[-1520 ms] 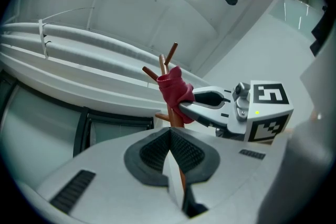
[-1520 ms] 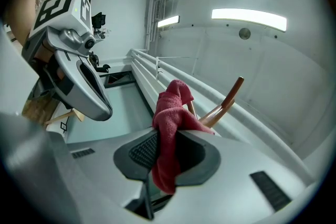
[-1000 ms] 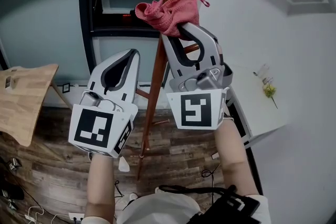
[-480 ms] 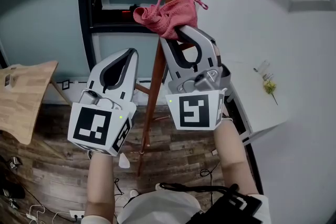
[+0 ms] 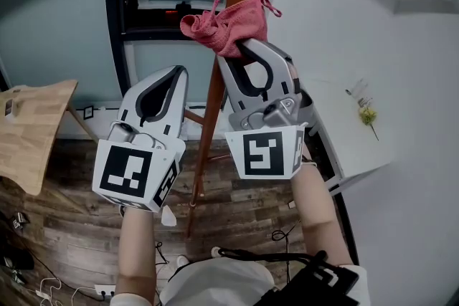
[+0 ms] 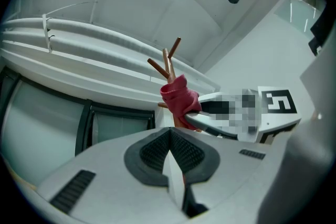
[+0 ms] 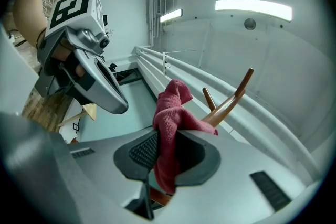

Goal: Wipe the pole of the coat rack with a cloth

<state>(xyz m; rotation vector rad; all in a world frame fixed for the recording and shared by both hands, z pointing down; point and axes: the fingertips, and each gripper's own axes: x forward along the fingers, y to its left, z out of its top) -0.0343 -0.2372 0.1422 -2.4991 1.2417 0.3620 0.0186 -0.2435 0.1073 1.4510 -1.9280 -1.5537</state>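
Observation:
A wooden coat rack pole (image 5: pixel 215 93) rises between my two grippers in the head view. My right gripper (image 5: pixel 244 50) is shut on a red cloth (image 5: pixel 228 24) that bunches against the pole above the jaws. In the right gripper view the cloth (image 7: pixel 169 131) hangs between the pads with the rack's pegs (image 7: pixel 233 96) behind it. My left gripper (image 5: pixel 172 75) is shut with nothing in it, left of the pole and lower. In the left gripper view the cloth (image 6: pixel 178 99) and pegs (image 6: pixel 167 60) show ahead.
A wooden table (image 5: pixel 32 129) stands at the left over the wood floor (image 5: pixel 72 226). A dark-framed window (image 5: pixel 154 7) lies behind the pole. A white ledge with a small plant (image 5: pixel 367 118) sits at the right by the white wall. Cables trail on the floor.
The right gripper and its cloth have slid a little upward along the pole. The left gripper has stayed nearly in place.

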